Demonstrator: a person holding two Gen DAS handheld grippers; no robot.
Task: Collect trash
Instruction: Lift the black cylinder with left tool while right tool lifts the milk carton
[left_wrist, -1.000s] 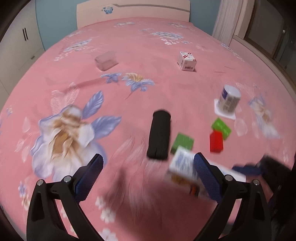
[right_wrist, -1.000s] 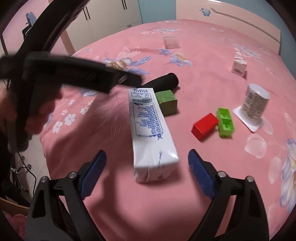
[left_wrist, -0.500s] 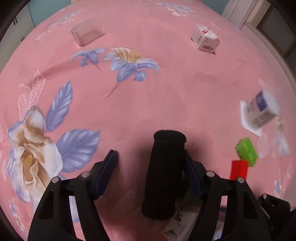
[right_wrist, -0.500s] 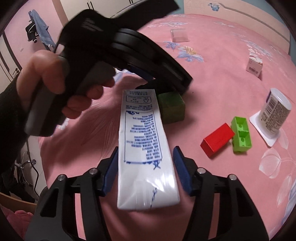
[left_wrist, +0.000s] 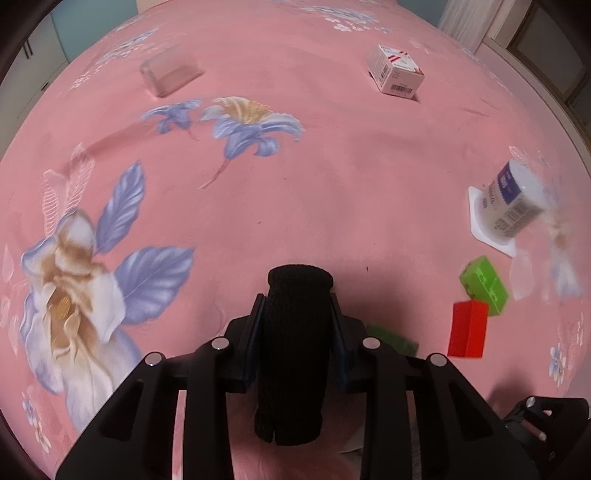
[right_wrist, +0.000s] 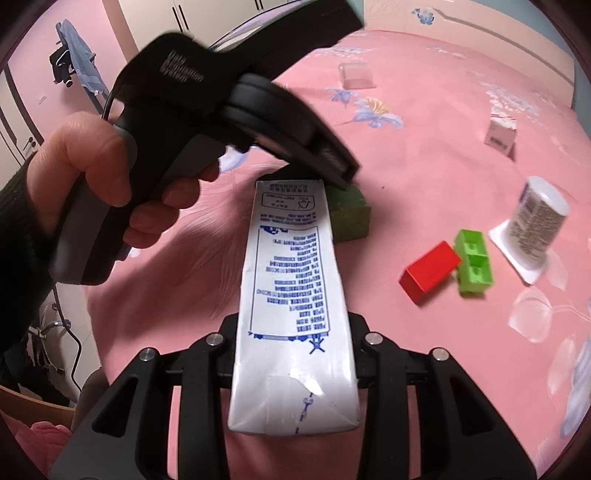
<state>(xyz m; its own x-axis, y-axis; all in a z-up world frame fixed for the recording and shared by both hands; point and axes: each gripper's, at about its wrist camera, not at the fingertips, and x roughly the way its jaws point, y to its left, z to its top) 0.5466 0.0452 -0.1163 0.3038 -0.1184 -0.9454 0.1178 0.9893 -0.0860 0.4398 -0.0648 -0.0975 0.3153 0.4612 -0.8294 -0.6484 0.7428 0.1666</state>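
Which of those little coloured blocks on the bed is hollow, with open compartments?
The light green block, lying beside the red block. It shows two open square pockets; the red one and the dark green block look solid.

The dark green block (left_wrist: 393, 338) is mostly hidden behind the left gripper's fingers (left_wrist: 338, 332). The printed text on the white carton (right_wrist: 295, 310) cannot be read. The clear box (left_wrist: 170, 73) near the bed's far edge is blurred.

Bedspread (left_wrist: 332, 184) pink, blue-and-white flower print; roll (left_wrist: 291, 350) black; carton (right_wrist: 295, 314) white, blue print; blocks red (right_wrist: 430, 271), green (right_wrist: 472, 264).
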